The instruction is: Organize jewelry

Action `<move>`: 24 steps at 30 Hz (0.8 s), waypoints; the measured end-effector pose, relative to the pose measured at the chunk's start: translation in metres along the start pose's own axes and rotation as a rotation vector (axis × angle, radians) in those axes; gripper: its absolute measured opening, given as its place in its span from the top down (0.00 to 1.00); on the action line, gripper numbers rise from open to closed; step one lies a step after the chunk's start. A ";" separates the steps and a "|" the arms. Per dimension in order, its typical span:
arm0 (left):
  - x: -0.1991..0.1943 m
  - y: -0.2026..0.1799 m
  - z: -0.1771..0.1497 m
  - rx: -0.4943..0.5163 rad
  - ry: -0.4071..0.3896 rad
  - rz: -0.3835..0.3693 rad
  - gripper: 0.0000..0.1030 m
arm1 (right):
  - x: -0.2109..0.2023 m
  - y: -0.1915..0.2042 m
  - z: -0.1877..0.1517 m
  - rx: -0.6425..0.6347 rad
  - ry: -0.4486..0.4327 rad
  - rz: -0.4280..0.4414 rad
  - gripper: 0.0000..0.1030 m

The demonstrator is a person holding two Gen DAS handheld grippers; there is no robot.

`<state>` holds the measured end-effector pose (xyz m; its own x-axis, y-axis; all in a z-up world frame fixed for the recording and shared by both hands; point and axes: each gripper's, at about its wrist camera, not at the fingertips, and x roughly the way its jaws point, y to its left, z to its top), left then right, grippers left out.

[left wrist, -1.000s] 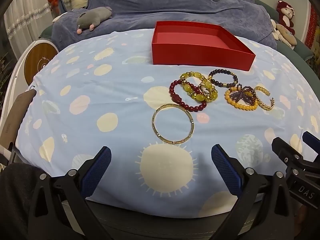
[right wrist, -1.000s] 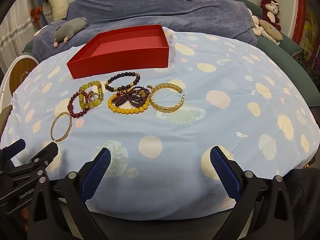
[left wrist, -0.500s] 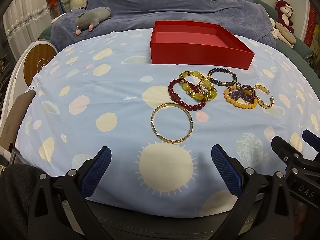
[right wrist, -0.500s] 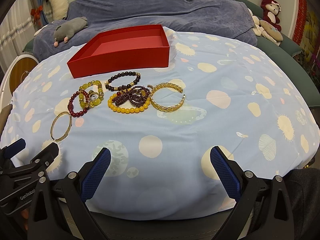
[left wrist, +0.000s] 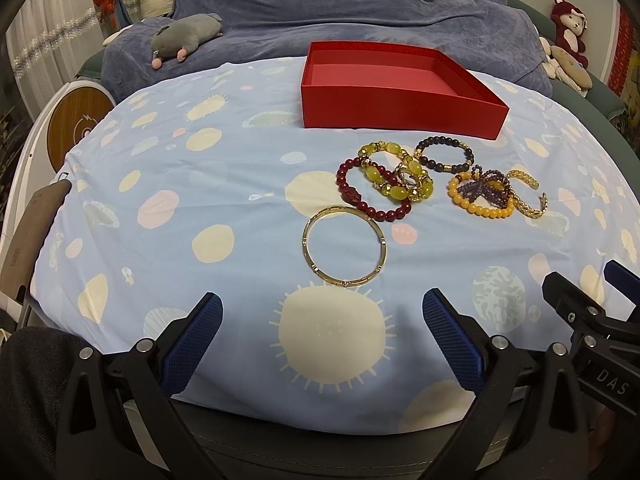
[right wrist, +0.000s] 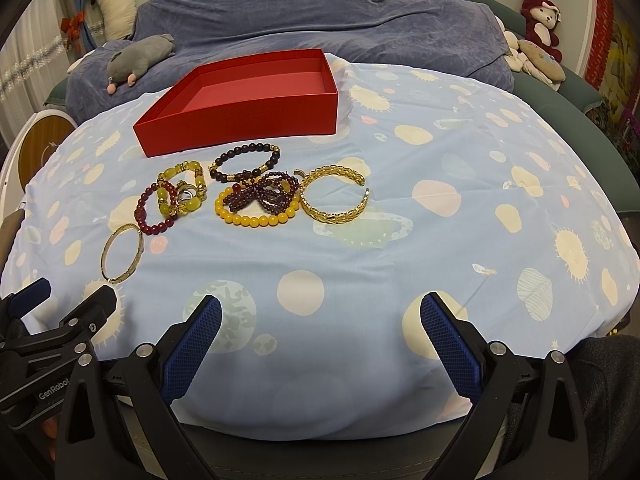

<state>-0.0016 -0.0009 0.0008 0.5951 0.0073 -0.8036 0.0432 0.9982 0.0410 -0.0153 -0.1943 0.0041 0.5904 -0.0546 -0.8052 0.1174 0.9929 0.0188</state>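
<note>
1. A red box sits at the far side of the blue spotted sheet.
2. Beaded bracelets cluster just before it.
3. A gold bangle lies nearest, just ahead of the left gripper, whose jaws are spread and empty.
4. The right gripper also gapes, well short of the bracelets.

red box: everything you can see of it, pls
The red box is a shallow, open-topped rectangular tray, seemingly matte cardboard, darker red outside and paler red inside. It looks empty, with no lid in view. It sits flat on the blue patterned sheet, at the far side near the dark blue blanket. The bracelets lie in front of it; the dark beaded bracelet is closest but apart from it. Nothing touches it except the sheet.
</note>
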 end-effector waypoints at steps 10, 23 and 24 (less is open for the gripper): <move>0.000 -0.002 -0.001 0.002 -0.002 0.001 0.07 | 0.000 0.000 0.000 -0.001 0.001 -0.001 0.07; 0.000 -0.002 -0.001 0.001 -0.001 0.000 0.07 | 0.000 0.001 0.000 0.000 0.001 -0.001 0.07; 0.000 -0.002 -0.001 0.001 -0.001 -0.001 0.07 | 0.000 0.001 0.000 -0.001 0.001 -0.001 0.07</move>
<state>-0.0023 -0.0033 -0.0001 0.5958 0.0064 -0.8031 0.0443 0.9982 0.0408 -0.0158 -0.1934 0.0041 0.5899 -0.0556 -0.8056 0.1174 0.9929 0.0174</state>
